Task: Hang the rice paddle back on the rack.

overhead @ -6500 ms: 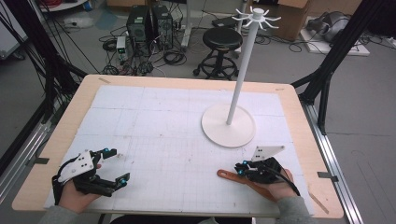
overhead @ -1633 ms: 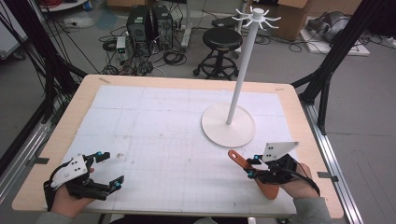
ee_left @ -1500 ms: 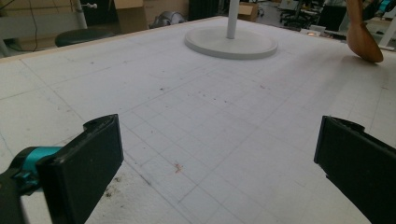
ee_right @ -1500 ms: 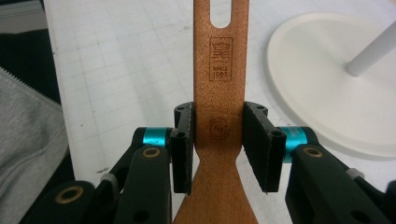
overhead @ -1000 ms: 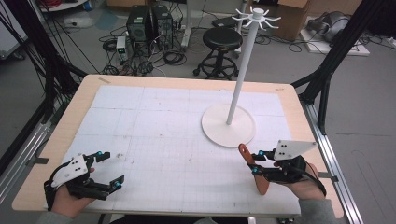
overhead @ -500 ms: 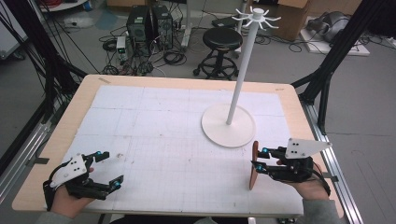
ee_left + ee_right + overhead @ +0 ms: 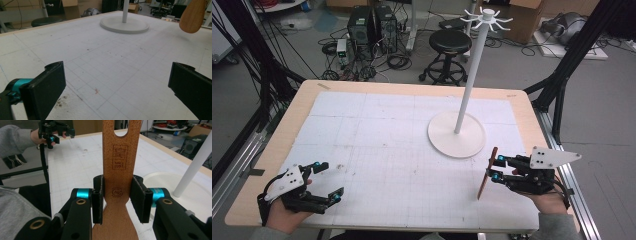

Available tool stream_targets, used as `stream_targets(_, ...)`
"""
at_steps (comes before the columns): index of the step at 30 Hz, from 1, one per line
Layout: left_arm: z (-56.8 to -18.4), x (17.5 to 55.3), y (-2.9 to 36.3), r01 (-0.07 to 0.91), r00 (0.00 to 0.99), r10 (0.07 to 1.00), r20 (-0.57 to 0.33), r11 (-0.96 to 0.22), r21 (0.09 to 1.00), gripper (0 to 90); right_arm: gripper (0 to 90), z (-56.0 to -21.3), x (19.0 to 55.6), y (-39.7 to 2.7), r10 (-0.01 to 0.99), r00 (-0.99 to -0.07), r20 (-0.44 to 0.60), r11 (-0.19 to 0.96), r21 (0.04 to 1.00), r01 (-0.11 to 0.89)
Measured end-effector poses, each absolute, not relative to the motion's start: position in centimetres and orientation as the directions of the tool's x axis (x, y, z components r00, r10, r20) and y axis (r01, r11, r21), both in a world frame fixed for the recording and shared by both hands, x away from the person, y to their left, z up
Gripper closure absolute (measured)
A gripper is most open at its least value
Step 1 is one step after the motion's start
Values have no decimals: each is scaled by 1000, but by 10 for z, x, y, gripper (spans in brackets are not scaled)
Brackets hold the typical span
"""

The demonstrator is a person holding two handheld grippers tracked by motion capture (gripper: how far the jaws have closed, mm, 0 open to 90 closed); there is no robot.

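Note:
A wooden spatula (image 7: pixel 486 174) hangs over the table's near right part, edge-on in the high view, blade end low and just above the mat. My right gripper (image 7: pixel 496 168) is shut on its neck. In the right gripper view the pads (image 7: pixel 98 198) press both sides of the spatula (image 7: pixel 120 165), whose slotted handle points away. My left gripper (image 7: pixel 328 181) rests at the near left corner, open and holding nothing. Its jaws stand wide apart in the left gripper view (image 7: pixel 115 82), where the spatula blade (image 7: pixel 193 16) shows at the top right.
A white hook stand (image 7: pixel 470 75) rises from a round base (image 7: pixel 438 137) at the right back of the white gridded mat (image 7: pixel 387 140). A stool (image 7: pixel 451 42), computers and cables lie on the floor beyond the table. Black frame posts flank both sides.
The spatula, which first lay on the table under my right gripper, is now lifted. Over the last second it swung from a slant to nearly upright and drifted slightly right. My left gripper kept still.

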State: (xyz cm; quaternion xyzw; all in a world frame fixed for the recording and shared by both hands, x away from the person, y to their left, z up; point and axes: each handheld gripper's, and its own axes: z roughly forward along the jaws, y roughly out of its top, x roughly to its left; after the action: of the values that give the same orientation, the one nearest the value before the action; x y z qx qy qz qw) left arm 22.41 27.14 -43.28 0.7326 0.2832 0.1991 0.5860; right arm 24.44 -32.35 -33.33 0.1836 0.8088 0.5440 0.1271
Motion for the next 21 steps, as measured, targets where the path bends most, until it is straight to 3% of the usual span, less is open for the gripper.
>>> stream_targets(3,-433,224,272,182,761,648,-41,-153,971,18,646,-333,243,-323,429,-902,-42,346,930,121)
stream_targets(21,-431,223,267,184,766,641,-56,-134,974,18,645,-318,250,-332,399,-917,18,267,954,136)
